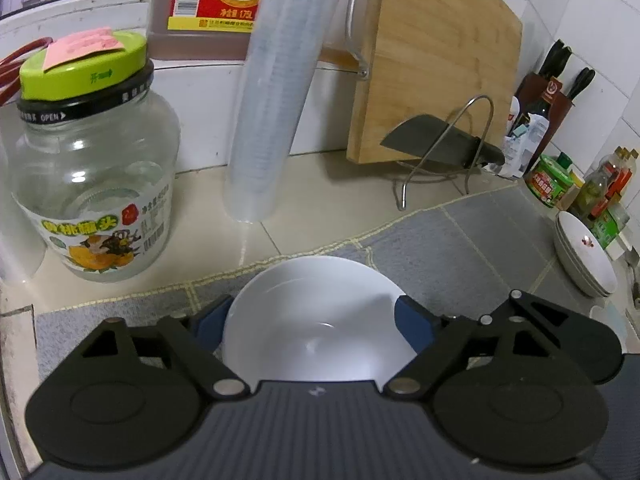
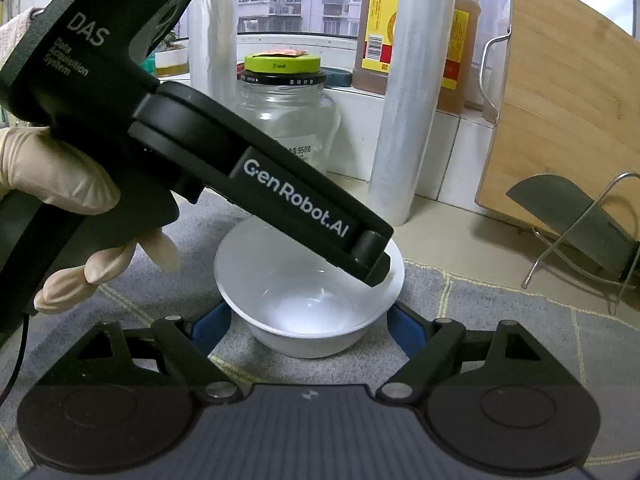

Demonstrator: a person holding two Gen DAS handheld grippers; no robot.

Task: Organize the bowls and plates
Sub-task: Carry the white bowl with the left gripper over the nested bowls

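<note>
A white bowl (image 1: 316,320) stands on a grey mat (image 1: 480,240). My left gripper (image 1: 312,314) is shut on it, with a blue pad against each side of its wall. In the right wrist view the same bowl (image 2: 304,300) lies under the left gripper, which a gloved hand (image 2: 60,184) holds slanting down from the upper left. My right gripper (image 2: 308,326) is open just in front of the bowl. Its blue pads (image 2: 212,328) flank the lower wall, and a strip of mat shows beside the left one. A stack of white plates (image 1: 584,256) sits at the far right.
A glass jar with a green lid (image 1: 92,184) stands to the left and a roll of clear film (image 1: 272,100) behind the bowl. A wooden cutting board (image 1: 436,60) leans at the back right, a cleaver on a wire rack (image 1: 440,144) before it. Condiment bottles (image 1: 600,184) crowd the right corner.
</note>
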